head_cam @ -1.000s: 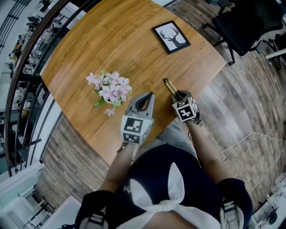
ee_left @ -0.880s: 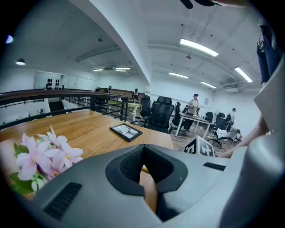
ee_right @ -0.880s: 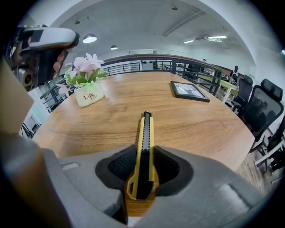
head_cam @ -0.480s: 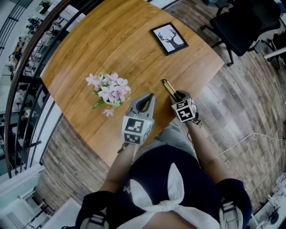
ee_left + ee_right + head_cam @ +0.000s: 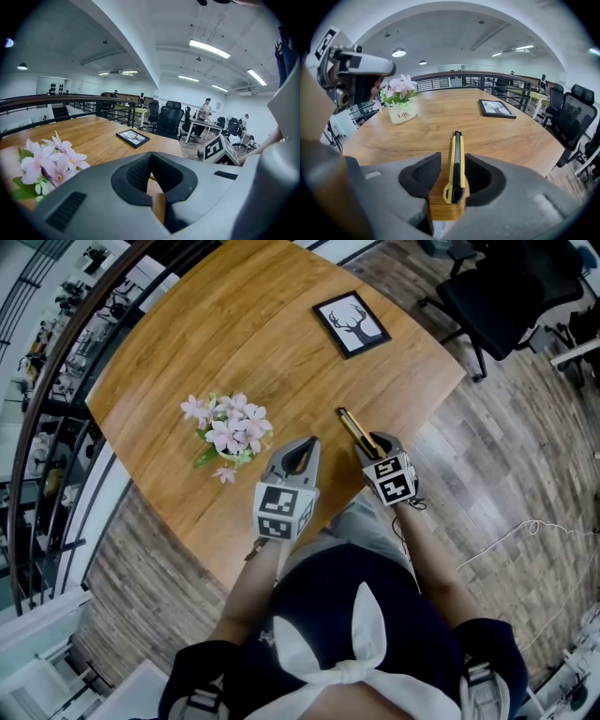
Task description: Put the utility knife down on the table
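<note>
The yellow and black utility knife point(image 5: 353, 429) lies flat on the round wooden table point(image 5: 234, 334) near its front right edge, blade end pointing away from me. My right gripper point(image 5: 371, 443) hovers over the knife's near end, its jaws opening. In the right gripper view the knife point(image 5: 456, 159) sits between the dark pads point(image 5: 423, 176), with a gap on the left side and no squeeze. My left gripper point(image 5: 302, 446) hangs still beside it to the left, jaw tips together and nothing in them point(image 5: 151, 157).
A small pot of pink flowers point(image 5: 230, 427) stands left of the left gripper. A framed deer picture point(image 5: 352, 322) lies at the table's far right. A black office chair point(image 5: 516, 296) stands beyond the table. The table edge runs just under the right gripper.
The right gripper has lifted a little and drawn back, and its jaws have spread wider. The knife stays on the table. The left gripper has not moved.
</note>
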A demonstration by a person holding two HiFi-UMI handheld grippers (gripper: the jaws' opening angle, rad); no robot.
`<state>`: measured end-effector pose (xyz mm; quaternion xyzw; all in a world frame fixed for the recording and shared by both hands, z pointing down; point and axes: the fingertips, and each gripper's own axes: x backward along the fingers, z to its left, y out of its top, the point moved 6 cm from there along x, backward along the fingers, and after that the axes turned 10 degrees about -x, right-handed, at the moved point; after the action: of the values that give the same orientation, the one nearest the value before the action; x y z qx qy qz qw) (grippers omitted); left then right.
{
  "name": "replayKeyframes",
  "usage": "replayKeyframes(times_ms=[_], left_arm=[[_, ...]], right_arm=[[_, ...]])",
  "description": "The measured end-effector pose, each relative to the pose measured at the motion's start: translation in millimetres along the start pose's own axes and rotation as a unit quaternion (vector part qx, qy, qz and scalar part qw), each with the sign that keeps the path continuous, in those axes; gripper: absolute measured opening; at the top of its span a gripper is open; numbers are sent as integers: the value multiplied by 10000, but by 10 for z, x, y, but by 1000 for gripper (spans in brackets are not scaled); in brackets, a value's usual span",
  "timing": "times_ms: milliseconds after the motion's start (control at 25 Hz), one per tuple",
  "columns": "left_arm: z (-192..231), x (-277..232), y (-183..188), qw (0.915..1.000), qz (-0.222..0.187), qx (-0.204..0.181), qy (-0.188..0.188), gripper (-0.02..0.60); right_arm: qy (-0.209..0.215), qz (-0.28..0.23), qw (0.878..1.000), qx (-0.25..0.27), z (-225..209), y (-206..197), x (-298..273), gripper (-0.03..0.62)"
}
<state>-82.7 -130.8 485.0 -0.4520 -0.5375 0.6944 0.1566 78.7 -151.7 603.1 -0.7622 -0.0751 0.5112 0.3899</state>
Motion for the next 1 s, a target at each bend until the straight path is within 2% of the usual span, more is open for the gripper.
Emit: replayKeyframes(times_ms=[80,280,600,1000], left_arm=[[-16,13,4,10000,3,-10,11,15],[-87,43,0,10000,2,-29,-36,15],[-232,141,62,9999,-86,-109,-94,15],[-462,406,176,9992,-285,-265,-118,15]], right_arm=[[97,-167,9998,-38,37,73,120,100],[211,-609,9979,-82,118,246,427,-2],[261,-1276,9915,-66,281,507,946,-3],[210,-1582,9872,50,503,540,1391,-3]])
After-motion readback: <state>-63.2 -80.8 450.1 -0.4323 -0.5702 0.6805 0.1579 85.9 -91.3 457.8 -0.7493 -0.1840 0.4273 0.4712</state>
